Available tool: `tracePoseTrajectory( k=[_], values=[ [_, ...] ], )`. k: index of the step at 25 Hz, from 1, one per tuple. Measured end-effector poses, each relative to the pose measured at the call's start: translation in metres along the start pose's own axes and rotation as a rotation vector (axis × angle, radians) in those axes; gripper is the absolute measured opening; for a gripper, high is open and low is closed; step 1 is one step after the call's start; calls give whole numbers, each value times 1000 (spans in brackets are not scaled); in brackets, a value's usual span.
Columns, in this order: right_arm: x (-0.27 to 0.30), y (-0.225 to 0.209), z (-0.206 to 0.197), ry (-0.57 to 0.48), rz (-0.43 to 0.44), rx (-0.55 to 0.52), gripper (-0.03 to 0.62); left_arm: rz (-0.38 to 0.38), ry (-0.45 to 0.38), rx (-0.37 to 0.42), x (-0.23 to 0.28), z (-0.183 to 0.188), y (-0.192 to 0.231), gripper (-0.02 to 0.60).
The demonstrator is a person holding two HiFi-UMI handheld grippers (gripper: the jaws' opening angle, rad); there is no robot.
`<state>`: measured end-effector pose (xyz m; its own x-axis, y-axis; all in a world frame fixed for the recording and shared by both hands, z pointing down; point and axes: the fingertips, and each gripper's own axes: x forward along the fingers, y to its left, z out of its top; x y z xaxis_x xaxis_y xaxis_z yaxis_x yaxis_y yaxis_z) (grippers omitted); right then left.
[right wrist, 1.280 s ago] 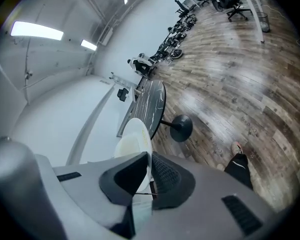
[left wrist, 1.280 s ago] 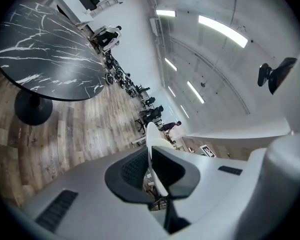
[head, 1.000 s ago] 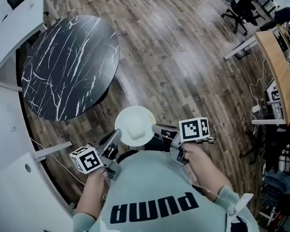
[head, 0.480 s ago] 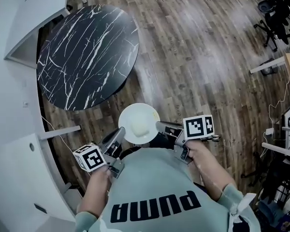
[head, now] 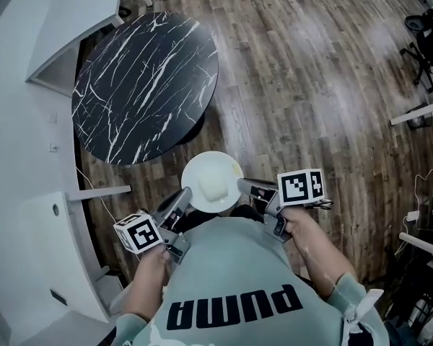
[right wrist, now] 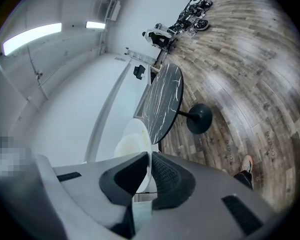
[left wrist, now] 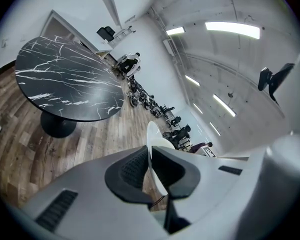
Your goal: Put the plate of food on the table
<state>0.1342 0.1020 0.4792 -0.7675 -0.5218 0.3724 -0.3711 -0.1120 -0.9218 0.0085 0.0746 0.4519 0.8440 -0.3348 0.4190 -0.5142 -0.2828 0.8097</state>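
Two hand-held grippers carry one white plate between them, viewed from above the person's pale green shirt. Nearest, at lower left, the left gripper has its jaws drawn narrow on the plate's left rim. In the left gripper view the thin rim runs edge-on between the ribbed pads, which press on it. Opposite, the right gripper is clamped in the same way on the right rim.

The plate hangs roughly level in the air just ahead of the person's chest, over the wood floor. It carries a pale mound of food near its middle, of a kind that cannot be made out.

Handling, as judged: the plate looks rigid, smooth and breakable. It seems light enough for two rim grips, yet it could slip from the pads if one side dips or the grippers drift apart. The rim is the only practicable hold, and opposite points, as here, keep the plate balanced. The food appears loose and would slide on a tilt, so the plate should stay level until set down.

Farther off, ahead and to the left, stands the round black marble-patterned table, its top bare and well apart from the plate. Beyond it are white furniture at left and an office chair at far right.
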Motion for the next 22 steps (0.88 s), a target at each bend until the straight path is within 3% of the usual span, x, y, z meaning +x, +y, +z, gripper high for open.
tracePoseTrajectory(
  k=[7, 13, 22],
  values=[
    [-14, -4, 17, -10, -4, 3, 29, -11, -1, 17, 19, 6, -12, 28],
    [3, -5, 37, -5, -26, 8, 29, -19, -5, -3, 30, 26, 3, 28],
    [50, 5, 93, -7, -86, 26, 31, -58, 17, -5, 49, 96, 32, 28]
  ],
)
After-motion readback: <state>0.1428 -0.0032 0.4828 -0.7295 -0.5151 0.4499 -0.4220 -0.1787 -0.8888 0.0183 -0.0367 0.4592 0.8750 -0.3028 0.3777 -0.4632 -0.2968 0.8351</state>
